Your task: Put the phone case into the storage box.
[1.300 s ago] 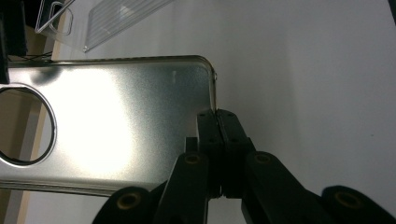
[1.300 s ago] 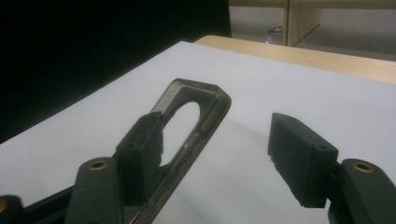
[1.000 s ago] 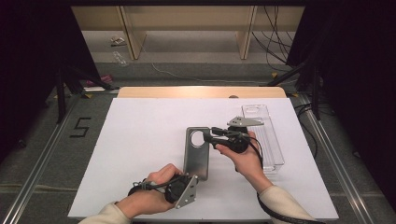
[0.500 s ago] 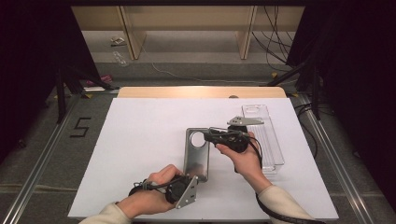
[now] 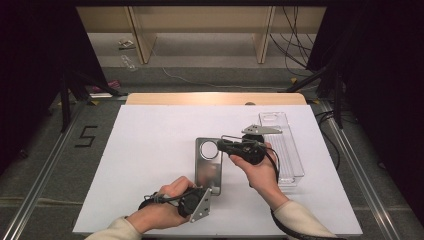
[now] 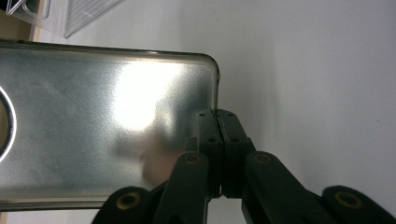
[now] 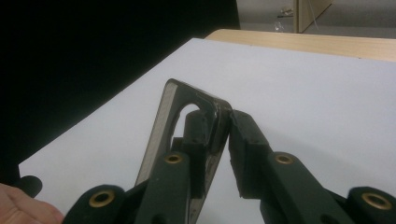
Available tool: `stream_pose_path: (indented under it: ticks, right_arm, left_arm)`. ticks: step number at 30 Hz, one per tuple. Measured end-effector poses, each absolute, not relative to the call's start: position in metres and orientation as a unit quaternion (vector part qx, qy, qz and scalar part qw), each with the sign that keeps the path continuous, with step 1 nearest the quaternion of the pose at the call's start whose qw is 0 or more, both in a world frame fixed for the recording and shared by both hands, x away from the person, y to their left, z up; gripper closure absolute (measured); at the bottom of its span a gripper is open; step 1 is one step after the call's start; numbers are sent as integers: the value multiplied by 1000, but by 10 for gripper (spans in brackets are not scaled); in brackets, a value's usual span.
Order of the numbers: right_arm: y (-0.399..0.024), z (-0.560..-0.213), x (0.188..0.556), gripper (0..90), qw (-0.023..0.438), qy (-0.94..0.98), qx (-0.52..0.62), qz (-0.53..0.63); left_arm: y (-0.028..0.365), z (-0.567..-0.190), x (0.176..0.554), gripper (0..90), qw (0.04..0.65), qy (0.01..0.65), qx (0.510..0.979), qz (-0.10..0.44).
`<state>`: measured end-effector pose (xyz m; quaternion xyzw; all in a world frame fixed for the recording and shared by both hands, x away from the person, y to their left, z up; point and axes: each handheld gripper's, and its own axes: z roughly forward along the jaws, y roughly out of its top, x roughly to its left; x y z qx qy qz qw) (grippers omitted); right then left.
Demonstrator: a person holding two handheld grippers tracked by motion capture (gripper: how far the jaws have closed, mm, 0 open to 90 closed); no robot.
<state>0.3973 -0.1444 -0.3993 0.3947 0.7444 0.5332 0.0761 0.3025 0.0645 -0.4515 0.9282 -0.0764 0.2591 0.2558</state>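
A flat metal plate with a round hole lies near the middle of the white desk. The left tongs are clamped on its near edge. The right tongs have just been closing around its far, holed end, apparently pinching the rim. A clear plastic tray sits just beside the plate's right.

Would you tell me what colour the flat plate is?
Silvery grey metal plate, best in the left gripper view.
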Motion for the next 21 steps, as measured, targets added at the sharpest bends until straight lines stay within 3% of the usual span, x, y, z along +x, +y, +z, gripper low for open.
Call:
stream_pose_path:
  ticks: [21]
  right_arm:
    - [-145, -396, 393, 839, 50, 725, 416, 546]
  left_arm:
    - [65, -457, 306, 869, 257, -64, 926, 267]
